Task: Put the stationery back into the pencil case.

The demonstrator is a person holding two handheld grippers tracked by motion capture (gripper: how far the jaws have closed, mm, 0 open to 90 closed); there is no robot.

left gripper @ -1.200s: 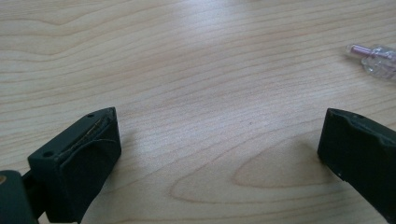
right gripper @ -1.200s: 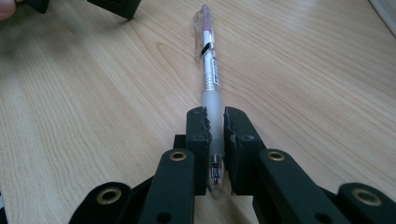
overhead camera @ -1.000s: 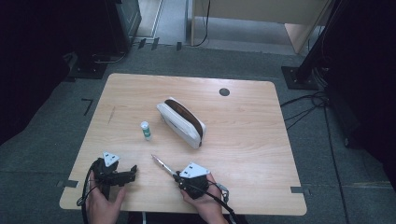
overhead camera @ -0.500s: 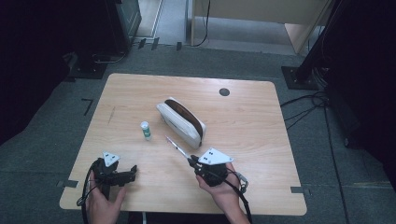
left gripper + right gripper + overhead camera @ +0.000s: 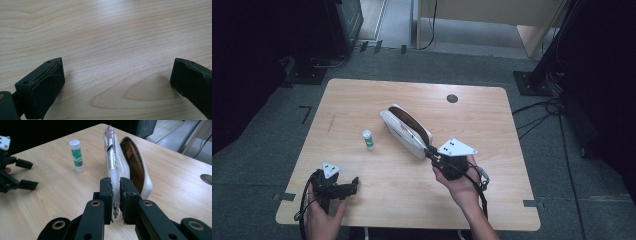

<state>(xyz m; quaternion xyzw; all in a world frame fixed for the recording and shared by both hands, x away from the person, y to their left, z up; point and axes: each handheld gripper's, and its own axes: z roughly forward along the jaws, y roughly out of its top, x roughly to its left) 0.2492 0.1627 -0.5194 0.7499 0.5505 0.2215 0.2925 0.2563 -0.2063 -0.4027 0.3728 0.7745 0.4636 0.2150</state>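
Observation:
My right gripper (image 5: 115,185) is shut on a clear pen (image 5: 111,150), which points away from me over the near wall of an open white pencil case (image 5: 138,167). From above, that gripper (image 5: 432,150) sits just right of the case (image 5: 404,131), near the table's middle. A glue stick (image 5: 368,139) with a green label stands upright left of the case, also seen as the glue stick (image 5: 77,155). My left gripper (image 5: 353,185) rests low over the front left of the table; its jaws stand wide open over bare wood (image 5: 117,57).
The wooden table (image 5: 492,115) has a round dark cable hole (image 5: 452,98) at the back right. Dark floor, stands and cables surround the table. My left gripper (image 5: 25,173) lies at the left of the right gripper view.
My right gripper has carried the pen right and away from me, from the front middle of the table up to the pencil case. The left gripper has stayed put.

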